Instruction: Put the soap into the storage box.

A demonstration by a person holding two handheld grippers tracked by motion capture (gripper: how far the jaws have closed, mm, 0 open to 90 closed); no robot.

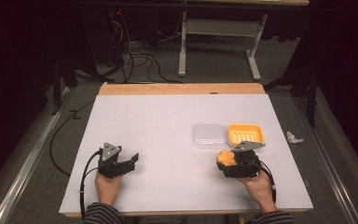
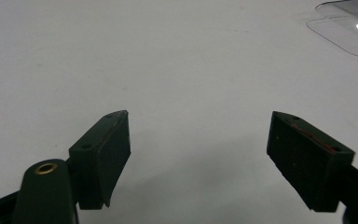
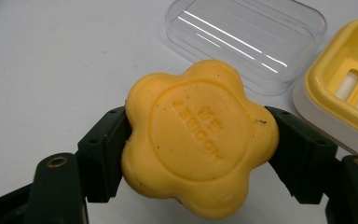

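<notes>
Flower-shaped soap bar gripped at the right, near an open soap dish.

The right gripper (image 1: 227, 161) has its two black jaws clamped on the sides of a yellow flower-shaped soap bar (image 3: 198, 137), whose embossed face turns toward the right gripper view's camera. It is held just in front of a yellow slotted soap dish (image 1: 245, 134) that sits on the white table (image 1: 158, 130), with the clear plastic lid (image 1: 209, 135) lying beside the dish on its left, the two close together or touching. Well apart, at the table's left, the left gripper (image 2: 199, 149) has its jaws spread wide with nothing between them, over bare tabletop.
</notes>
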